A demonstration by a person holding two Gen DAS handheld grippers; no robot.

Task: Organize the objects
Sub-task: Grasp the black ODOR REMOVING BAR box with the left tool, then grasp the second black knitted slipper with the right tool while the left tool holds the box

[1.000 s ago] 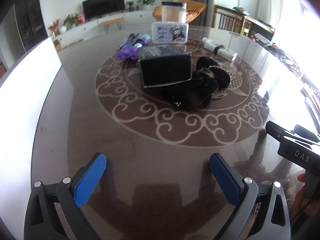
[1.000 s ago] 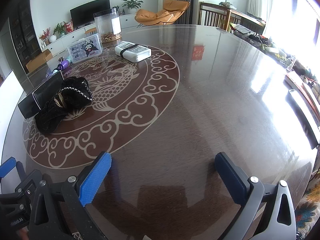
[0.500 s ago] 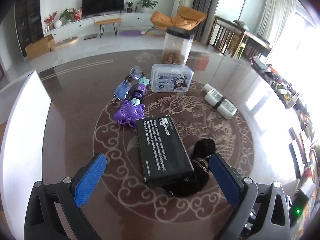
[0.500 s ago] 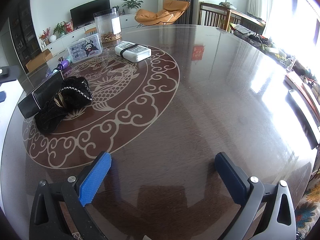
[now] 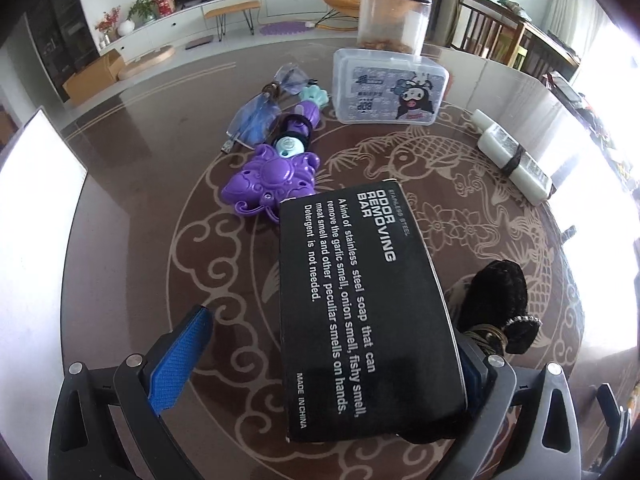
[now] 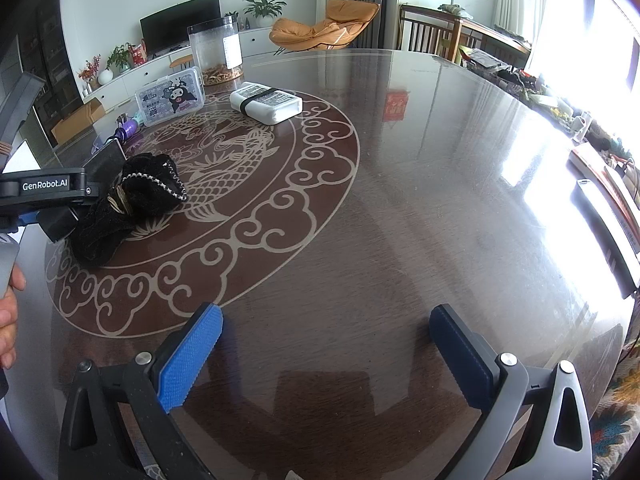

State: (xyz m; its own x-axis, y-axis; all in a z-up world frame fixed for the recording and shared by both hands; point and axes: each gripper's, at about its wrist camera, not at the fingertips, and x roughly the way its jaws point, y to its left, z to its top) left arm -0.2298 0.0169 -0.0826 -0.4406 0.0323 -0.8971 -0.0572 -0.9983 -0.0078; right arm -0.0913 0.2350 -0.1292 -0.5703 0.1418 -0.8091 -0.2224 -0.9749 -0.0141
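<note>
**Left tongs spread over the black box; right tongs wide and empty**

Left tongs (image 5: 320, 364): spread wide, gripping nothing. Blue ribbed left pad (image 5: 180, 364) stands clear in the air. Right pad mostly hidden behind the black box (image 5: 368, 312), close at its edge; cannot tell if it touches. Box lies flat between the fingers, matte black card, white print reading "ODOR REMOVING BAR".

Beyond the box's far left corner: purple plastic toy (image 5: 272, 180), lobed and glossy, just beside the box. Behind it, blue-tinted glasses (image 5: 256, 120), folded. Further right, clear lidded plastic case (image 5: 388, 92) with a cartoon label; behind that a tall clear canister (image 5: 394, 16) with a black lid and brown contents at the bottom. At the box's right edge, a black fuzzy pouch (image 5: 500, 304) with a beaded chain, touching the box. Far right, white packets (image 5: 512, 156) bound by a dark band.

Right tongs (image 6: 326, 354): wide apart, empty, over bare tabletop (image 6: 400, 220). A hand (image 6: 8, 312) shows at the left edge on the other tool's handle.

Tabletop: round, dark brown, glossy, pale scroll-and-fish inlay, strong window glare on the right. Room: white walls, TV on a low cabinet, potted plants, orange lounge chair, wooden chairs.
</note>
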